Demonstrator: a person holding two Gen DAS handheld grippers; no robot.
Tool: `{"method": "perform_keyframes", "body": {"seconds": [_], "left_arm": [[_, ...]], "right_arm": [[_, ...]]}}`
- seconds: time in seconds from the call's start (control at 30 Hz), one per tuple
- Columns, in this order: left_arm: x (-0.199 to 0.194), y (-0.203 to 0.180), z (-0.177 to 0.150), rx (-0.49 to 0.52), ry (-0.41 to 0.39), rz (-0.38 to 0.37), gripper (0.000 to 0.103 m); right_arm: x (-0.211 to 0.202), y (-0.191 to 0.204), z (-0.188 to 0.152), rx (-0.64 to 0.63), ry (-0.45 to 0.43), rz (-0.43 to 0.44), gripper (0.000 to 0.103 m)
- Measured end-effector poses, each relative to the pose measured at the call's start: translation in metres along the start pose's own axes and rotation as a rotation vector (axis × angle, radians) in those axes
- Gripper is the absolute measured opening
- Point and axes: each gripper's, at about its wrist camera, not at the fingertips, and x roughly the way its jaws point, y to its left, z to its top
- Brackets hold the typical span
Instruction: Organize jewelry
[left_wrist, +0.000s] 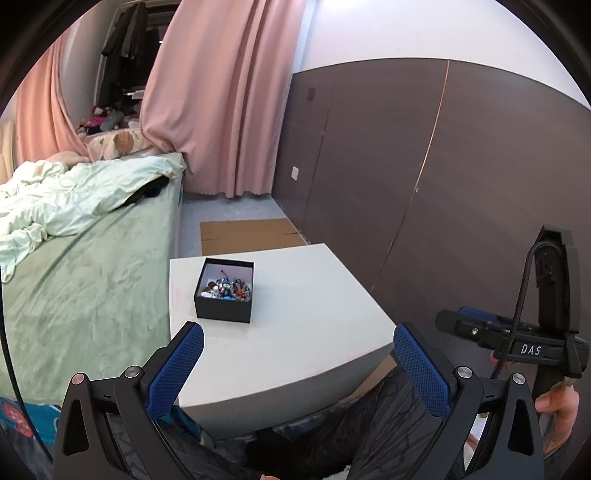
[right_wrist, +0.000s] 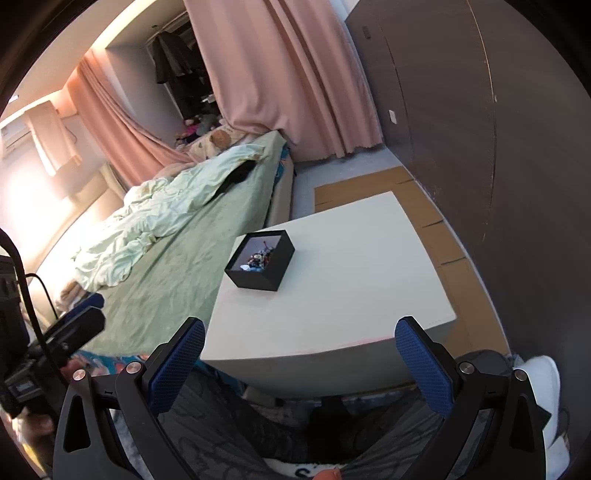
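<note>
Jewelry (left_wrist: 226, 287), seemingly a tangled, light, snag-prone heap, fills the black box (left_wrist: 224, 309) near the counter's (left_wrist: 314, 314) left edge; lift single pieces. Both tools, left tool (left_wrist: 297, 349) and right tool (right_wrist: 300, 341), are spread, empty.

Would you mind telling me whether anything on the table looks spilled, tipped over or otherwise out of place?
Nothing stands out. The black box sits upright and lidless on the white table, with the jewelry heaped in a jumble inside it and none visible on the tabletop. Both the left gripper and the right gripper are open and hold nothing.

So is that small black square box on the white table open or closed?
Open: the black square box has no lid on, and jewelry shows inside.
</note>
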Motion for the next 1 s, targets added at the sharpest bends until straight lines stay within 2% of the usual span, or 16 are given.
{"method": "perform_keyframes", "body": {"seconds": [0.3, 1.0], "left_arm": [[0.0, 0.0, -0.003, -0.001, 0.027, 0.026, 0.103], [-0.006, -0.005, -0.01, 0.015, 0.013, 0.036, 0.103]], "right_arm": [[-0.001, -0.004, -0.005, 0.009, -0.005, 0.011, 0.103], [-0.004, -0.002, -0.009, -0.007, -0.042, 0.023, 0.103]]}}
